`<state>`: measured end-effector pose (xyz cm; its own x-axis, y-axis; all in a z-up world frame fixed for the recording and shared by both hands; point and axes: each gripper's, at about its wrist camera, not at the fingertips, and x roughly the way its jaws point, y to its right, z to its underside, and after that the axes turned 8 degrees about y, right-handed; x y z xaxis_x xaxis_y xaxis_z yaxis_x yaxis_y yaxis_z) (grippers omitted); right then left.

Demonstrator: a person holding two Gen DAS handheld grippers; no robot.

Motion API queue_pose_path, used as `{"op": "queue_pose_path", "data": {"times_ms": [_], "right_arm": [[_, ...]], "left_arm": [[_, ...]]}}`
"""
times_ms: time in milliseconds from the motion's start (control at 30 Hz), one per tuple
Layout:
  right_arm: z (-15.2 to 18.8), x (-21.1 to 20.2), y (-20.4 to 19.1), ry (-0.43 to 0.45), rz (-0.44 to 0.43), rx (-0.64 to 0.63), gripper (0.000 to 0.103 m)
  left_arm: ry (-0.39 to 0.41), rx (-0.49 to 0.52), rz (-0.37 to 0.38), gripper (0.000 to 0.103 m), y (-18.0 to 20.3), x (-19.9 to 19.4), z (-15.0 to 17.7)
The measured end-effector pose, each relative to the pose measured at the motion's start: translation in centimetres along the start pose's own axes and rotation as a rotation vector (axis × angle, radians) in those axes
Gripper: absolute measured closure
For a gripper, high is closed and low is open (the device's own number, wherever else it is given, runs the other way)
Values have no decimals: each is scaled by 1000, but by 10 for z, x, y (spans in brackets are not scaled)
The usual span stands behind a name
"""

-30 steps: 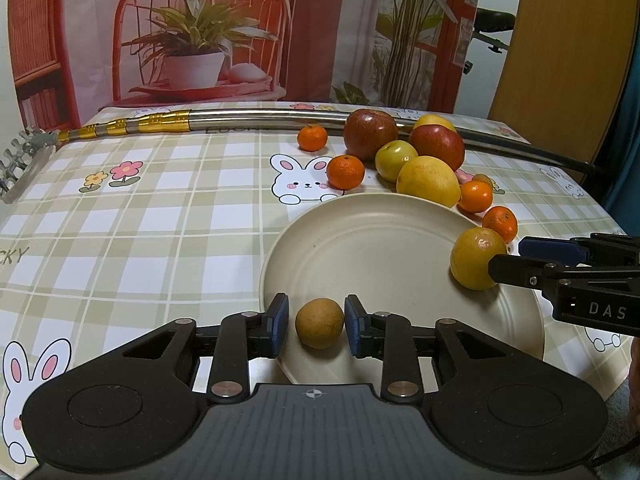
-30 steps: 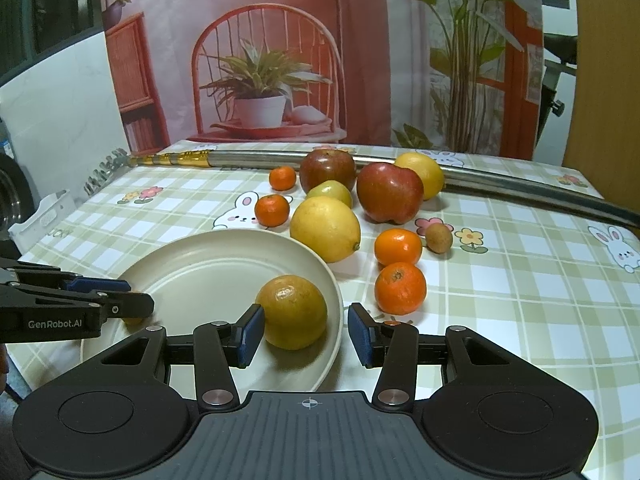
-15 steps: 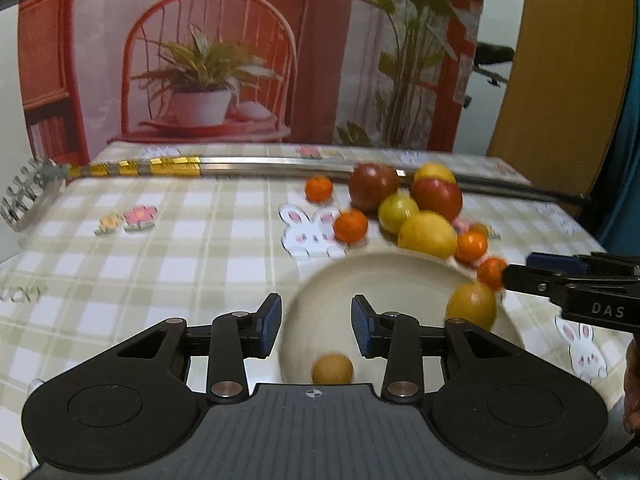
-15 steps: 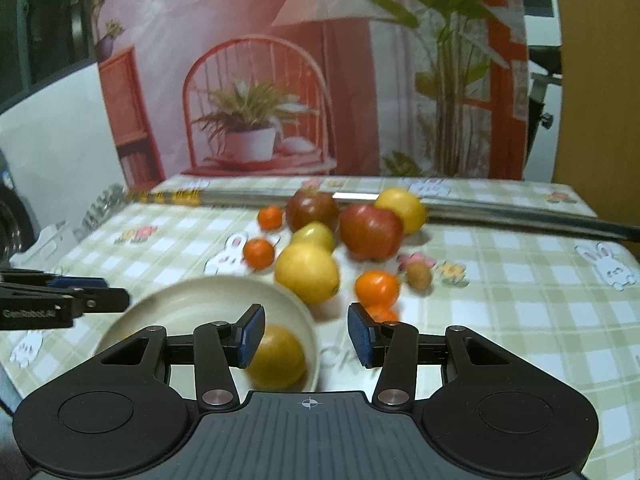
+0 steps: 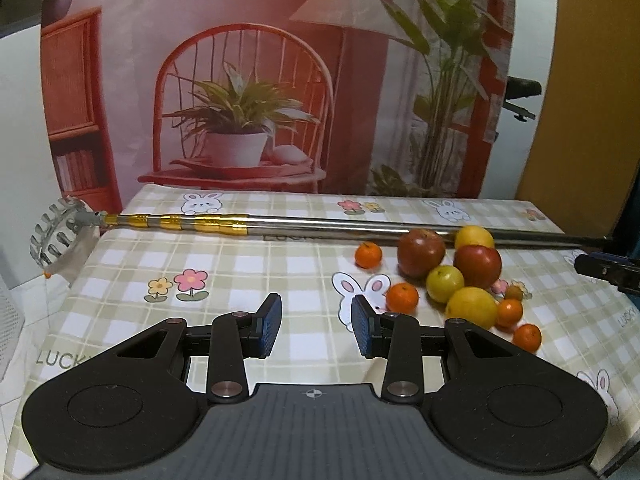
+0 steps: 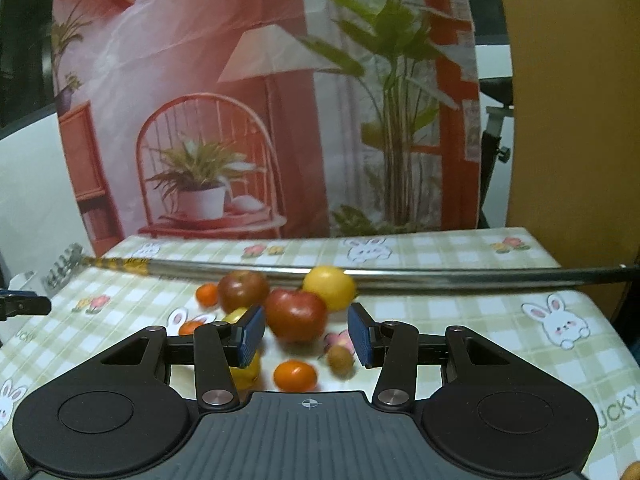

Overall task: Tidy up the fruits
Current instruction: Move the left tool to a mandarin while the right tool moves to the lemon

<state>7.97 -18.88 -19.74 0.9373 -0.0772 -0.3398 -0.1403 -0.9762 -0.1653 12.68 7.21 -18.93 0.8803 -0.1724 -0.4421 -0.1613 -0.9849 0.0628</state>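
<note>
In the left wrist view my left gripper (image 5: 316, 326) is open and holds nothing, raised above the checked tablecloth. A cluster of fruit lies to its right: a dark red apple (image 5: 421, 252), a red apple (image 5: 477, 266), a lemon (image 5: 472, 307), a green-yellow fruit (image 5: 445, 283) and several tangerines (image 5: 402, 298). My right gripper (image 6: 306, 334) is also open and empty. The red apple (image 6: 296, 314) shows beyond its fingers, with a yellow fruit (image 6: 330, 286), a tangerine (image 6: 295, 375) and a small brown fruit (image 6: 340, 358) nearby. The plate is hidden under the gripper bodies.
A long metal pole (image 5: 320, 226) with gold bands and a comb-like head (image 5: 52, 236) lies across the far side of the table. The right gripper's tip (image 5: 608, 272) shows at the right edge, the left gripper's tip (image 6: 24, 306) at the left edge. A printed backdrop stands behind.
Both grippers have risen and drawn back from the plate. The brown fruit and the orange that lay between their fingers, and the plate, have dropped out of view.
</note>
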Motion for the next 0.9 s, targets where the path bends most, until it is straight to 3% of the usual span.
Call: {"op": "queue_pose_path", "data": {"times_ms": [200,467,633,900], "right_arm": [[-6,11,10,9,10,2,60],[-8,36,17,-7,20,13,60],[-6,53,25,-27,14,46,60],[-3,71,36,-51,37,59,60]], "left_arm": [[-17,-45,18,63,-12,15,-10],[-27,-21,41,63,-14,38,-25],[-48,-20,92,63,-12,65,-28],[-94,76,179,63,7,133,-29]]}}
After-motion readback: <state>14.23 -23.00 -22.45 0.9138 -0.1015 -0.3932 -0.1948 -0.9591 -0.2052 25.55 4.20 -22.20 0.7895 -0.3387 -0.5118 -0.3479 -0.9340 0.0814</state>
